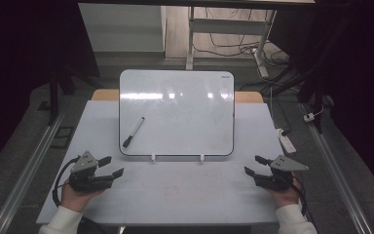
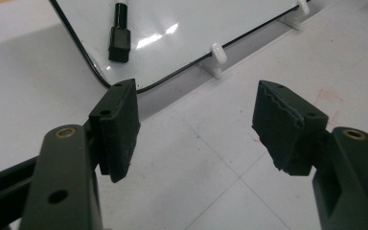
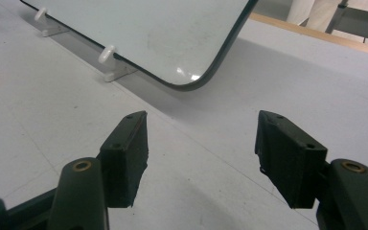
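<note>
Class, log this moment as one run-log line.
left tongs: open, empty | right tongs: open, empty | marker: lying on whiteboard, untouched | whiteboard: propped on table

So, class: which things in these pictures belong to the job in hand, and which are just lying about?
Belonging to the job:
whiteboard
marker pen
left gripper, open
right gripper, open

Just lying about:
power strip
cables on the floor
</note>
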The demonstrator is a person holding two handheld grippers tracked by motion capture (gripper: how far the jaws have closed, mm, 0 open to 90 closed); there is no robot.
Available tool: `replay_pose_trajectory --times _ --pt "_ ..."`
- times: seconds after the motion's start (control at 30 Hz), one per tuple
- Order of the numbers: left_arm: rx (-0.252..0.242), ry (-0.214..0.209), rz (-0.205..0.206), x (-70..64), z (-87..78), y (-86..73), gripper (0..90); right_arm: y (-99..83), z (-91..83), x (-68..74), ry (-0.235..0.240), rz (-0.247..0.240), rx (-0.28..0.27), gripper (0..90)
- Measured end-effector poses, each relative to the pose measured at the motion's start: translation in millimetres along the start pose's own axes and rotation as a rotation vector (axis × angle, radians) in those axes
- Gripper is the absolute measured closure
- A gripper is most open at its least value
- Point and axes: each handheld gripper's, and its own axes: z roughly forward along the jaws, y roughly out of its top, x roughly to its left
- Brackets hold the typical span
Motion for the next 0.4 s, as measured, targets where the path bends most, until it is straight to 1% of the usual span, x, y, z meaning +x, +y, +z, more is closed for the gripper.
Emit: replay_pose_trajectory --times 0.27,0.4 --pt "0.01 0.003 -0.017 2.3 1.8 -3.4 33.4 0.6 1.9 2.3 0.016 -0.004 0.001 36.4" --pt "0.013 0.003 -0.017 2.1 2.7 -3.7 33.0 0.6 2.4 3.2 0.021 -0.008 0.003 36.4"
